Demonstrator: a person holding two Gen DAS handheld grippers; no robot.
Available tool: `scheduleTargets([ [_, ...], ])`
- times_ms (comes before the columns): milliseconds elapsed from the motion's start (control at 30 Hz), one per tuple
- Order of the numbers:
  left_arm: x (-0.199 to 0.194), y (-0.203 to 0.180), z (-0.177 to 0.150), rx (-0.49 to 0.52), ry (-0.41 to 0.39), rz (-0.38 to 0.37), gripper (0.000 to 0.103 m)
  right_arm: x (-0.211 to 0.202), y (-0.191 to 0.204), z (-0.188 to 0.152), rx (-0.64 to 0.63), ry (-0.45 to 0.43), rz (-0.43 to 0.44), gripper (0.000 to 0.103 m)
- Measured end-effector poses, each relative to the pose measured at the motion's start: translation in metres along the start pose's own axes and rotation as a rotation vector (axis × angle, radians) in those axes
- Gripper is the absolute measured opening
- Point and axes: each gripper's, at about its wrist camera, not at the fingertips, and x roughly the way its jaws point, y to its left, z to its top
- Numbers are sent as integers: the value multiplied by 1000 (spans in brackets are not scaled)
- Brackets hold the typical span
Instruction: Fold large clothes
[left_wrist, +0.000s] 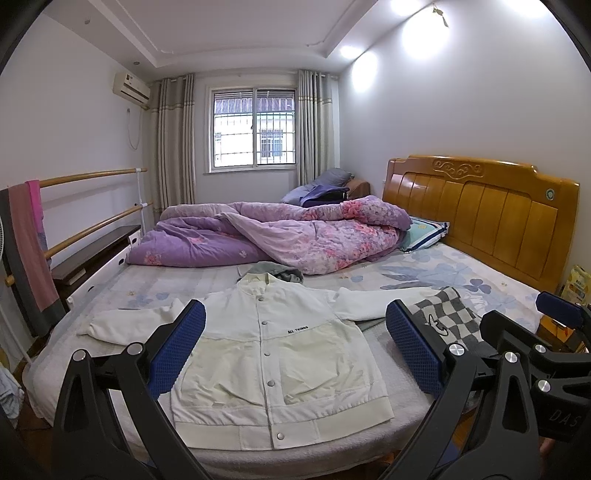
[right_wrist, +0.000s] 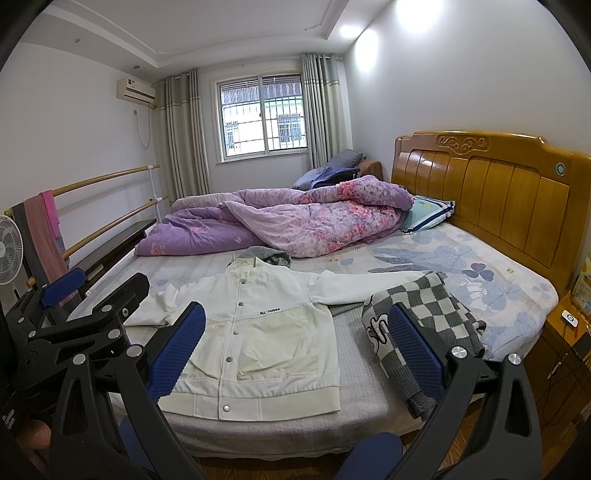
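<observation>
white jacket (left_wrist: 273, 354) flat on the bed (left_wrist: 424, 273), buttoned, sleeves out (checked sweater (right_wrist: 424, 314) beside it). no fold made yet. left gripper (left_wrist: 295, 350) and right gripper (right_wrist: 295, 350) wide apart, holding nothing, above the near edge.

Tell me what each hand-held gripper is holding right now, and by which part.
Nothing is held. The left hand-held gripper and the right hand-held gripper are both open, apart from the white jacket.

Matt white cloth jacket (left_wrist: 273, 354), glossy wooden headboard (left_wrist: 480, 218)
</observation>
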Motion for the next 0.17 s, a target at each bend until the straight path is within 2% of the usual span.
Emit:
scheduleTargets([
  [167, 1, 1, 0, -2, 9, 2, 98, 1, -1, 0, 1, 4, 1, 95],
])
